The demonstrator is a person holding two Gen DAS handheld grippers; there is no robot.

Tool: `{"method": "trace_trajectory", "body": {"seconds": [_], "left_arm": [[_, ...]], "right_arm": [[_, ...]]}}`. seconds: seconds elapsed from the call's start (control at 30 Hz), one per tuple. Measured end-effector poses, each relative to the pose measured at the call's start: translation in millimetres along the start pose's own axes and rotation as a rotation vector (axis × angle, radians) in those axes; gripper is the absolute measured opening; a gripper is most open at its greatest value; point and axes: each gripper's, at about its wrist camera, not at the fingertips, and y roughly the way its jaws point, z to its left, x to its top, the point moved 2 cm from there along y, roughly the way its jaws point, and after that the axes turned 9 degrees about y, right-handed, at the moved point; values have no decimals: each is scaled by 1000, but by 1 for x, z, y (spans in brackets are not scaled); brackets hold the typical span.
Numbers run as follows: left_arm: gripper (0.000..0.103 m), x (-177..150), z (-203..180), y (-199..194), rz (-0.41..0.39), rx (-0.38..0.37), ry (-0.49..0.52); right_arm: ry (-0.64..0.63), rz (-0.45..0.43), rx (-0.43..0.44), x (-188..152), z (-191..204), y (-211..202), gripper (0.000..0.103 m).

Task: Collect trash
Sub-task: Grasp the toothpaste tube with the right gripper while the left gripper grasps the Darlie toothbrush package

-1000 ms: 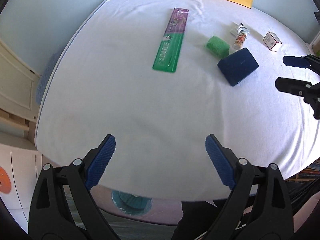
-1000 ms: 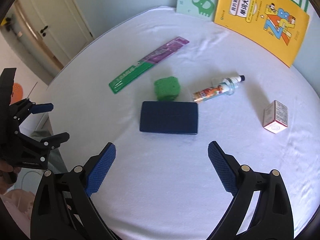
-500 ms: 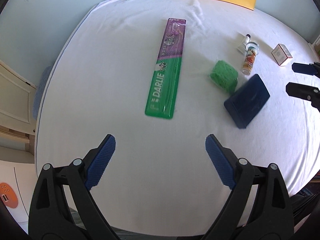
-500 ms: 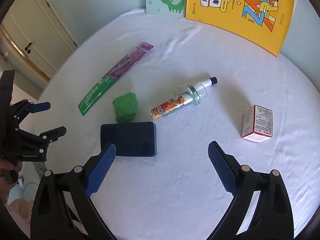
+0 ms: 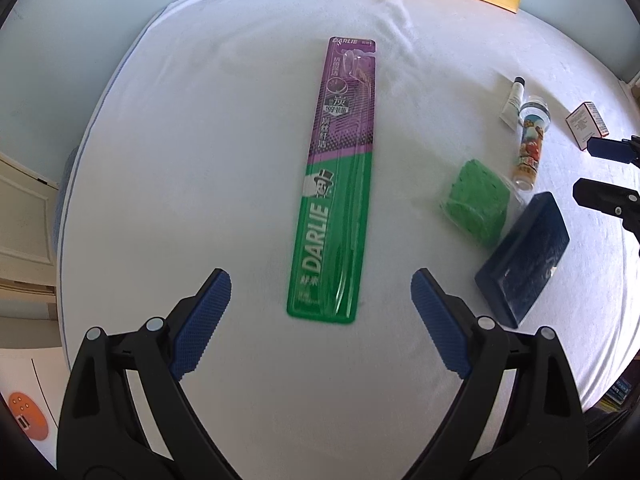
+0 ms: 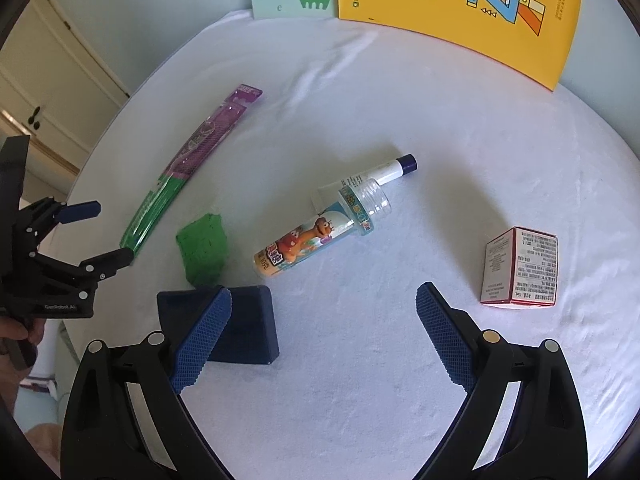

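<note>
White cloth covers the table (image 5: 200, 160); nothing collected yet, far as visible. Left gripper (image 5: 320, 300) hangs w/ fingers spread wide, empty, lined up on the near end of the toothbrush pack (image 5: 340, 176), which lies mid-table pointing toward the far edge. Right gripper (image 6: 324, 320) also spread, empty, over the near-right part. Other items untouched: green sponge (image 6: 202, 248) just beside the dark blue box (image 6: 240, 324), a small bottle (image 6: 316, 236) touching a white tube (image 6: 384, 172) mid-table, a red-and-white carton (image 6: 520, 266) toward the right edge. Books (image 6: 460, 12) lean at the far edge. No bin in view, so can't tell where trash goes. Whole job left; toothbrush pack looks like first pick.
</note>
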Motion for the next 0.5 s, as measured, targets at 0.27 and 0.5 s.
{"method": "trace_trajectory", "body": {"seconds": [0.27, 0.5], "left_arm": [[88, 17, 10, 14, -1, -52, -17], [75, 31, 18, 33, 7, -98, -32]], "right_arm": [[71, 28, 23, 13, -2, 16, 91], [59, 53, 5, 20, 5, 32, 75]]}}
